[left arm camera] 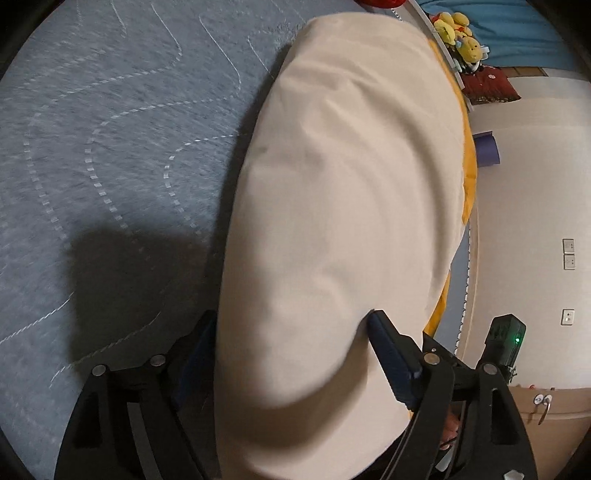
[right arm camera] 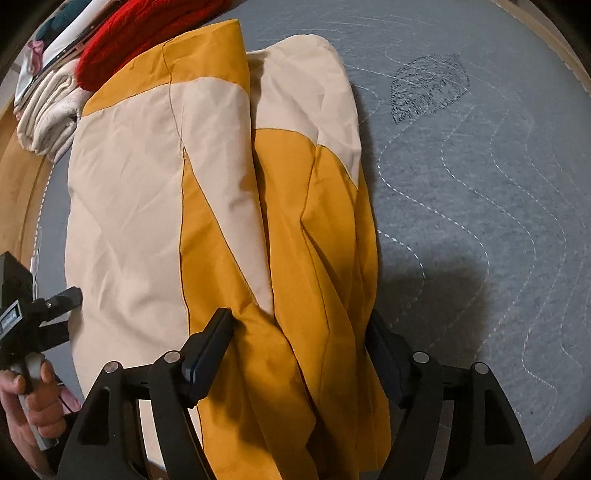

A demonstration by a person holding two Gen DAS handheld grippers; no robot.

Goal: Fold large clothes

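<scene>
A large cream and mustard-yellow garment [right arm camera: 207, 192] lies folded lengthwise on a grey quilted mat [right arm camera: 480, 206]. My right gripper [right arm camera: 299, 343] stands open astride its near yellow end, and the cloth bunches between the two fingers without being pinched. In the left wrist view the cream side of the garment [left arm camera: 340, 206] fills the middle. My left gripper [left arm camera: 295, 354] is open around its near end. The cloth hides part of its left finger, while the blue pad of its right finger [left arm camera: 391, 362] shows beside the cloth.
A red knit item [right arm camera: 147, 33] and a folded cream textile [right arm camera: 48, 118] lie at the mat's far left. A wooden frame [right arm camera: 14, 177] borders the mat. A hand [right arm camera: 33, 391] holds the left gripper's handle. Yellow plush toys [left arm camera: 458, 33] and a white wall [left arm camera: 535, 203] are to the right.
</scene>
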